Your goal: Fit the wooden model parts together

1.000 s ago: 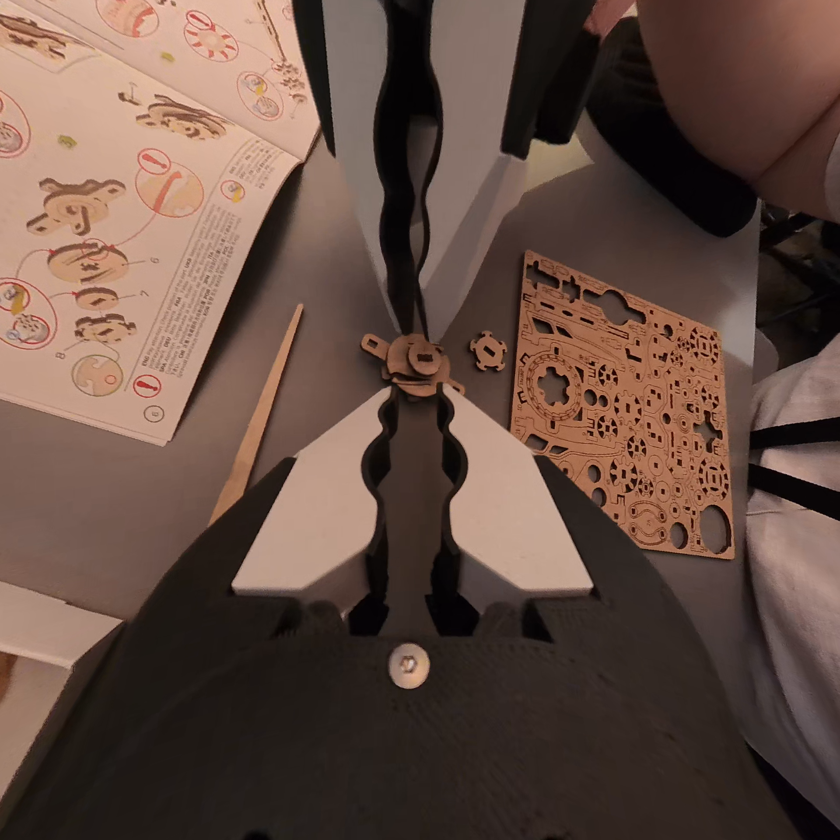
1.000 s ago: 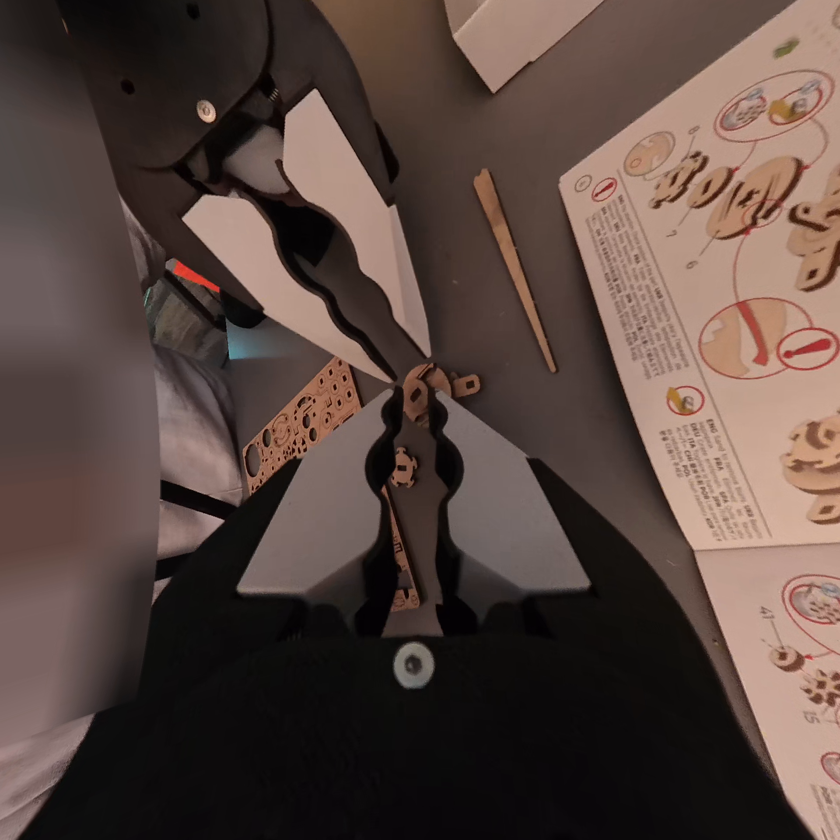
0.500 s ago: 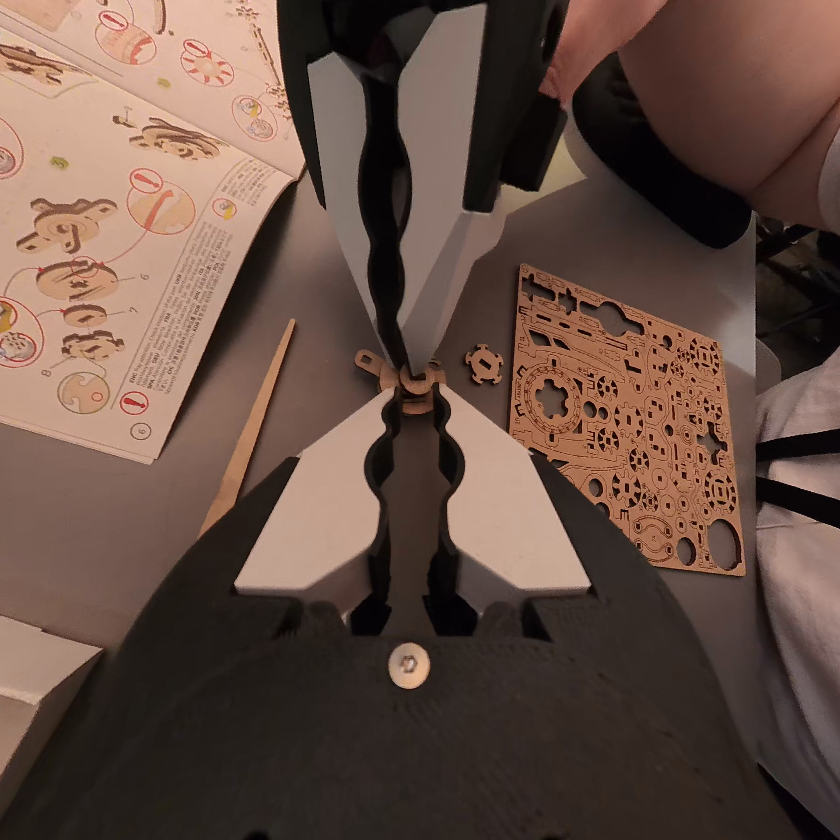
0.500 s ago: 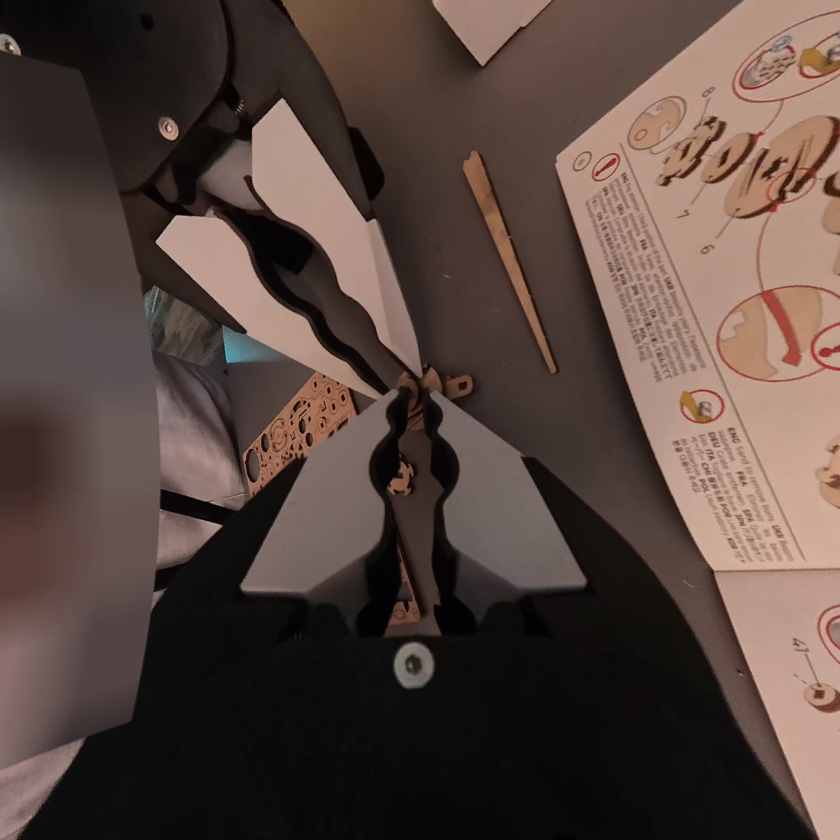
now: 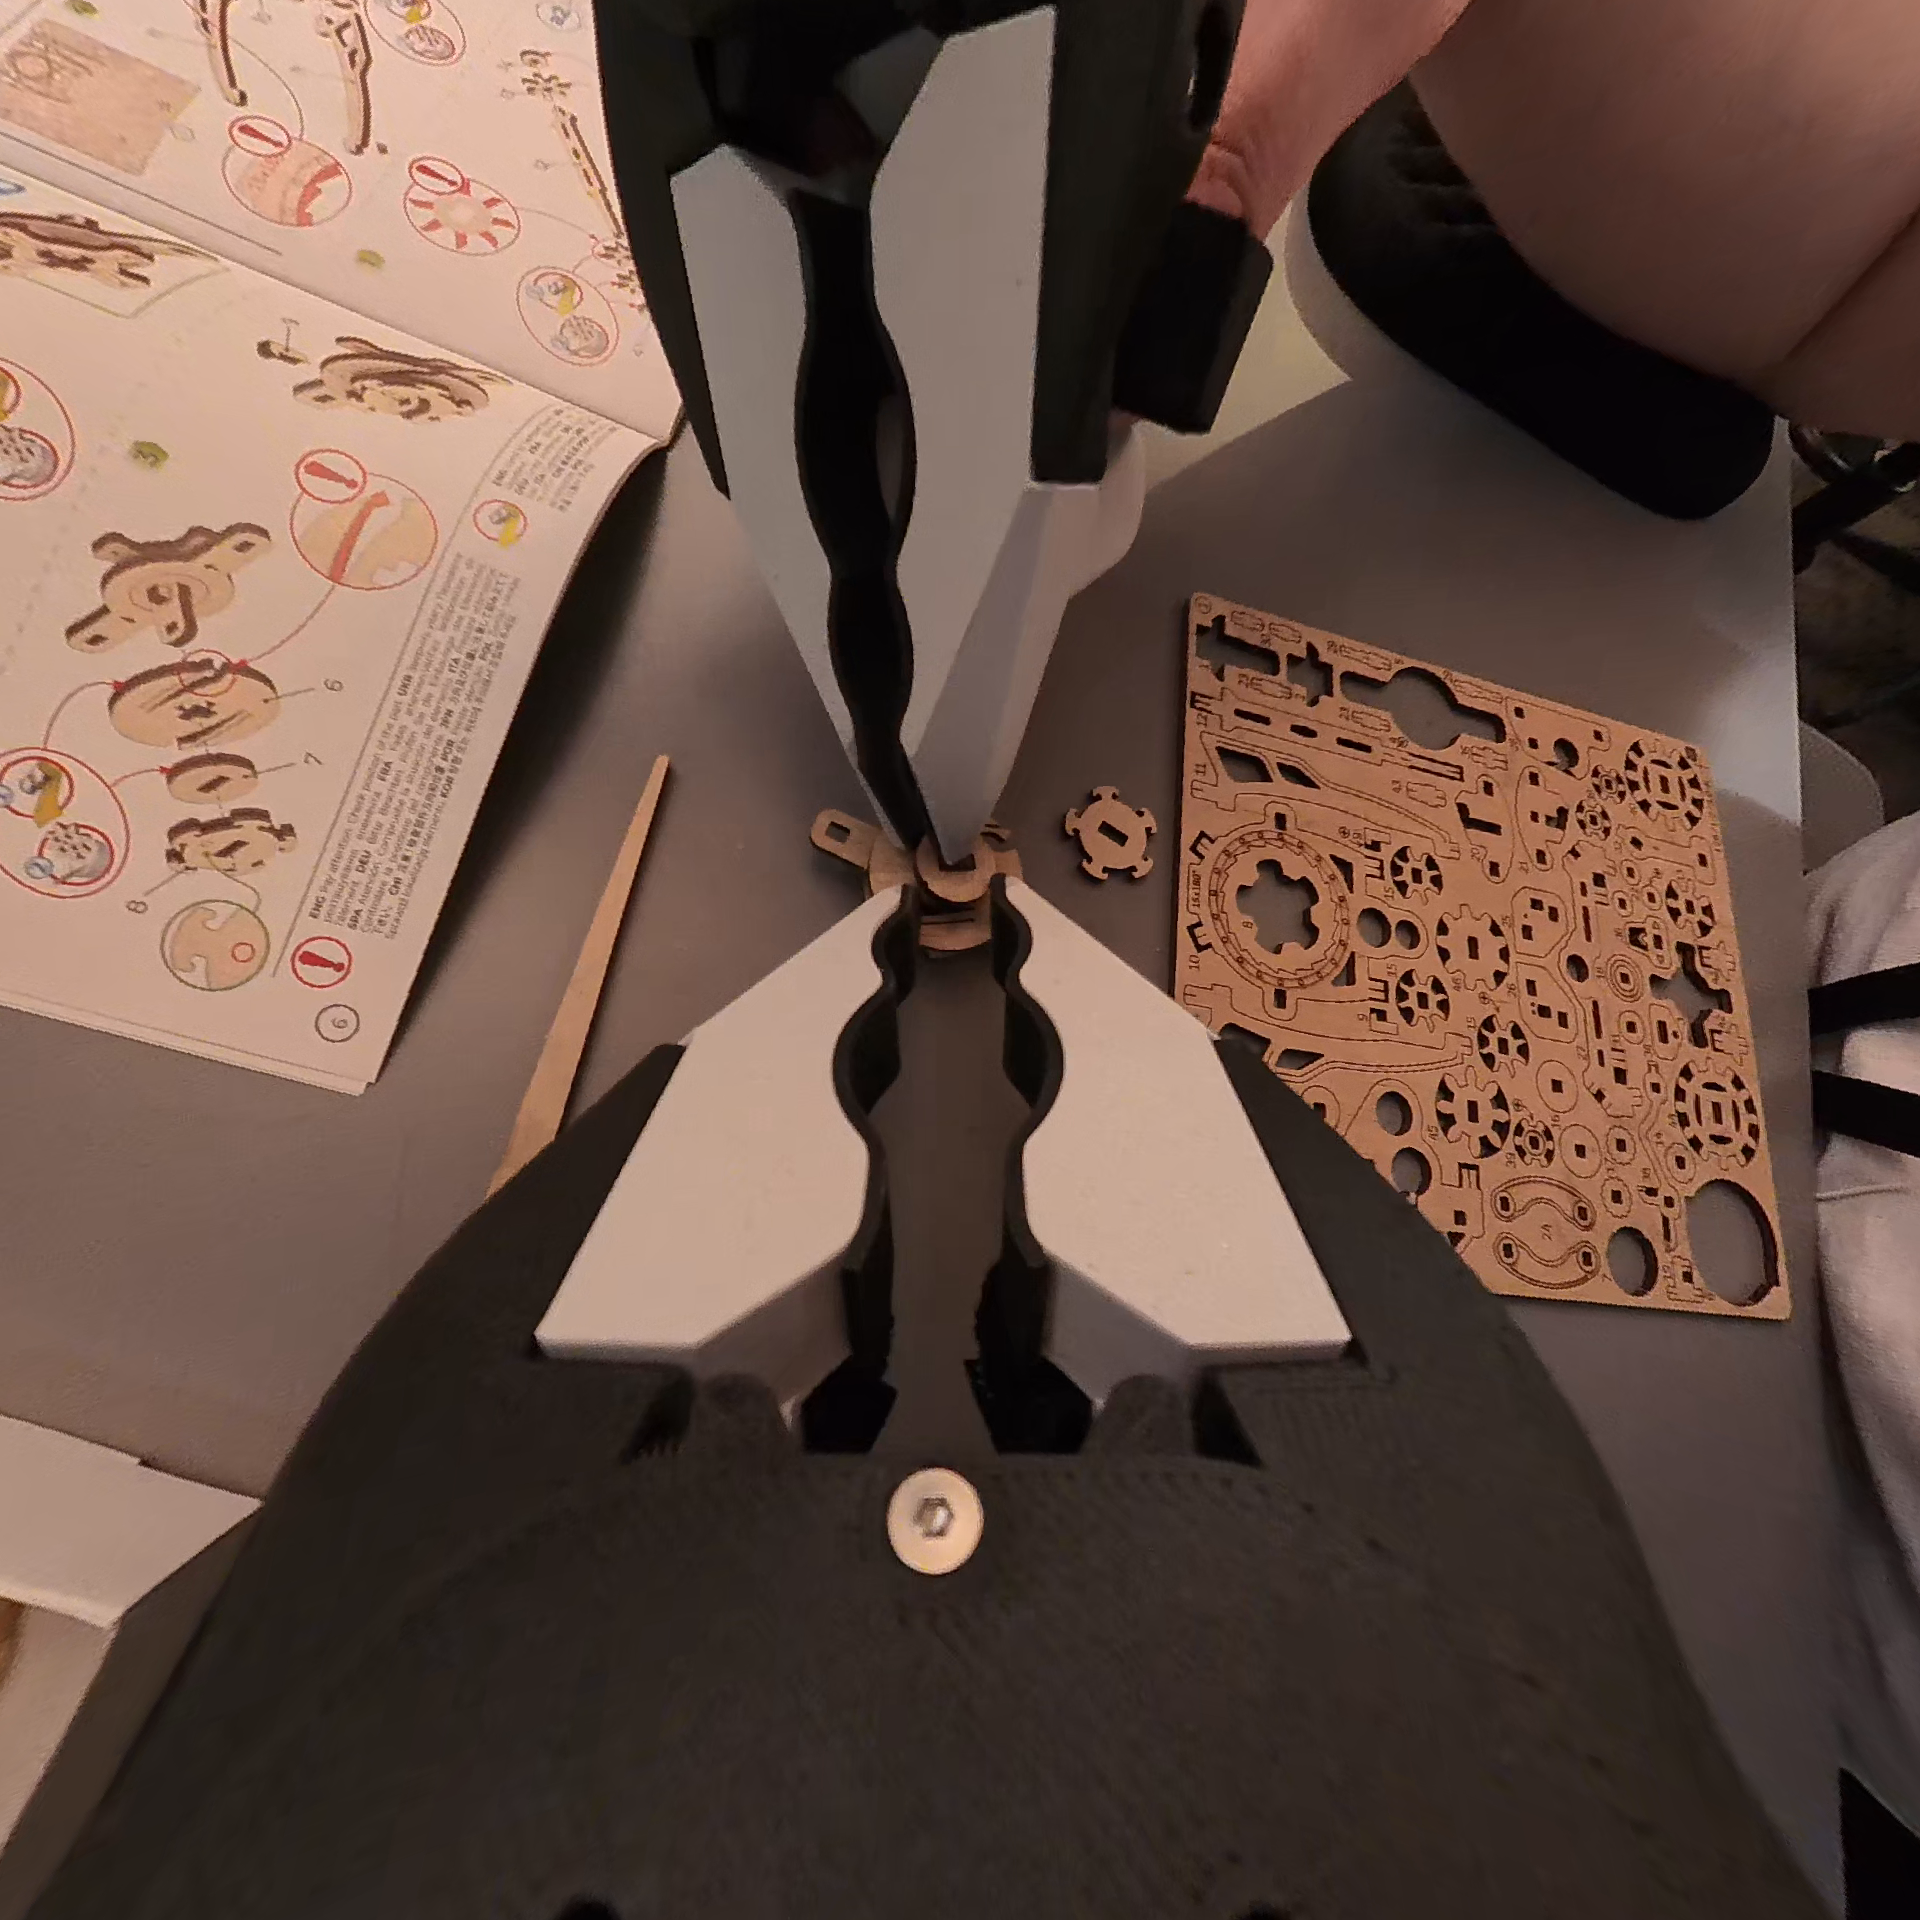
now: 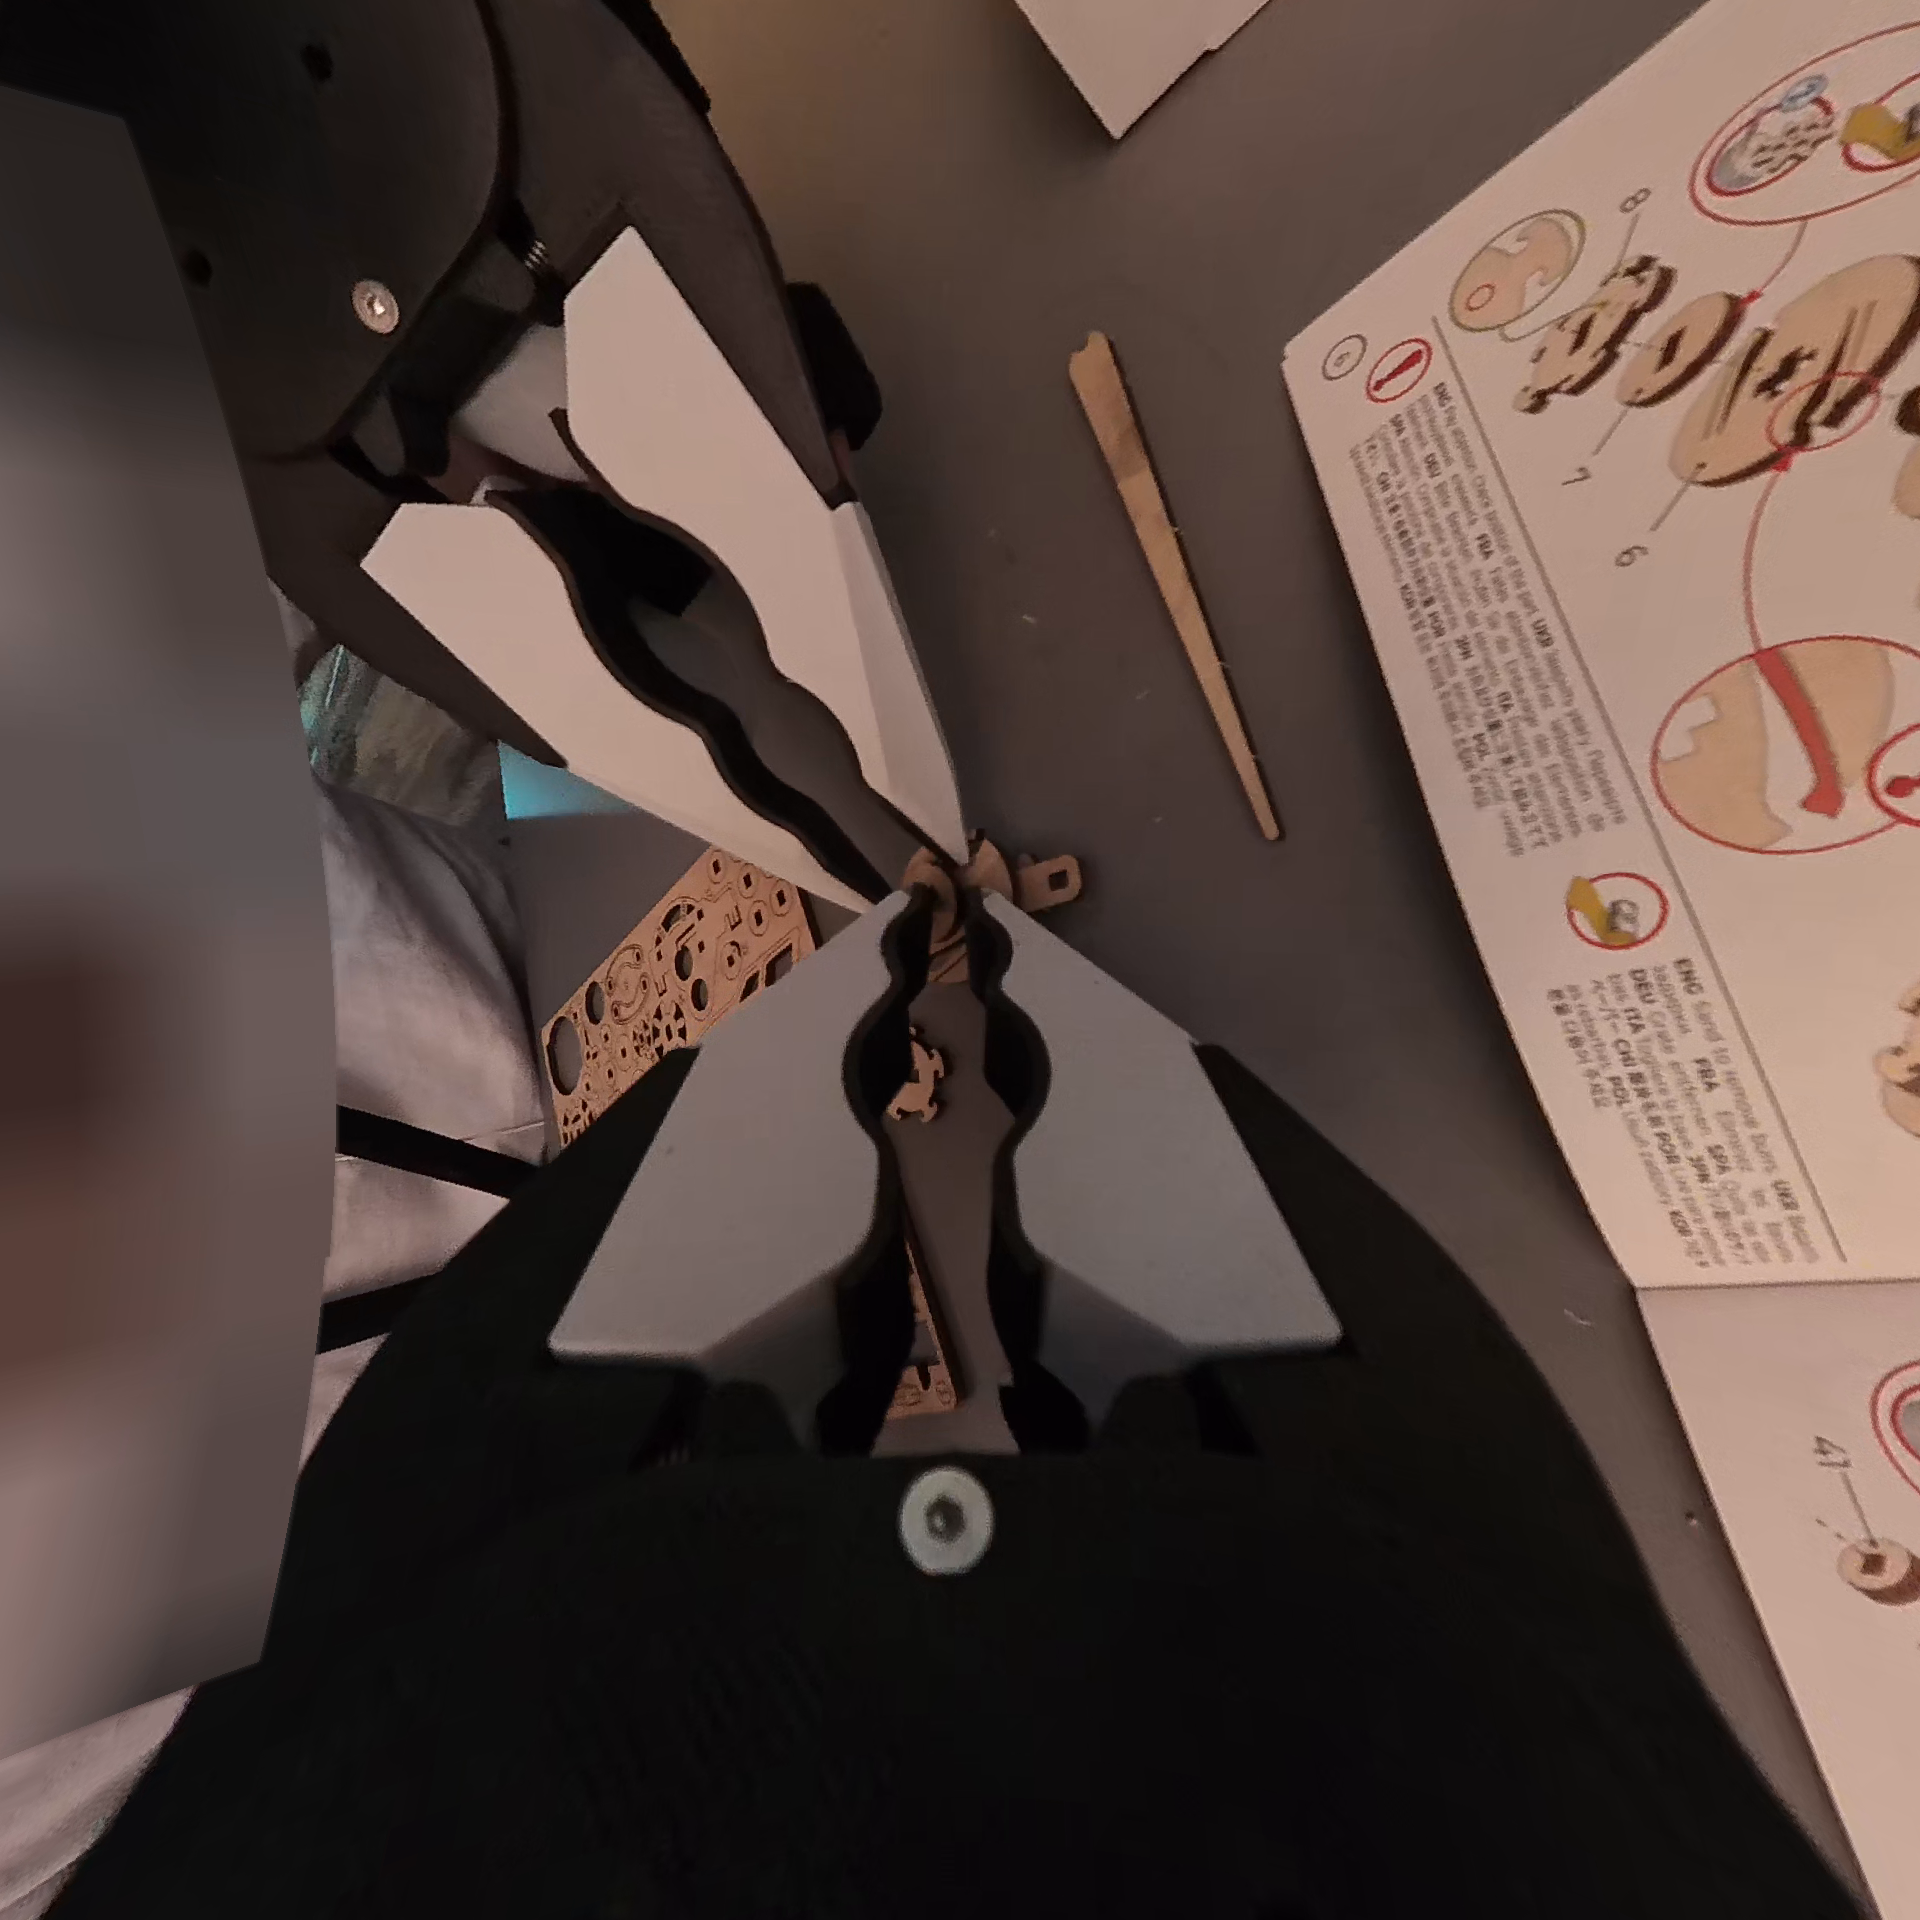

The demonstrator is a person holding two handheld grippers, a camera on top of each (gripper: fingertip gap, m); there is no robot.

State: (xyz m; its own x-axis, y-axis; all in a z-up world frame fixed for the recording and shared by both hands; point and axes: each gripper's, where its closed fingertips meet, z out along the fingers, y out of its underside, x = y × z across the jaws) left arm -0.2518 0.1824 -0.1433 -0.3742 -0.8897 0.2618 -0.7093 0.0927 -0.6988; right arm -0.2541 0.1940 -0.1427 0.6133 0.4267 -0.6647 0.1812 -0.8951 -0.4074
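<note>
A: Left tongs [image 5: 943, 914]?
B: Clamped on the wooden assembly [image 5: 940, 883], low over the grey bench [image 5: 727, 675].
A: Right tongs [image 6: 940, 904]?
B: Pinched shut on its top disc. Loose gear [image 5: 1110, 831] lies beside the parts sheet [image 5: 1507, 987].

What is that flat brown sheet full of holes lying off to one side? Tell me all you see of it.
The wooden sheet is a thin, light-brown, roughly square board that looks like laser-cut plywood. It is scored with gear, ring and bar outlines, and many holes show where pieces have already been pushed out. It lies flat on the grey table, right of the two tongs. Nothing touches it. A small loose gear lies just beyond its left edge.
</note>
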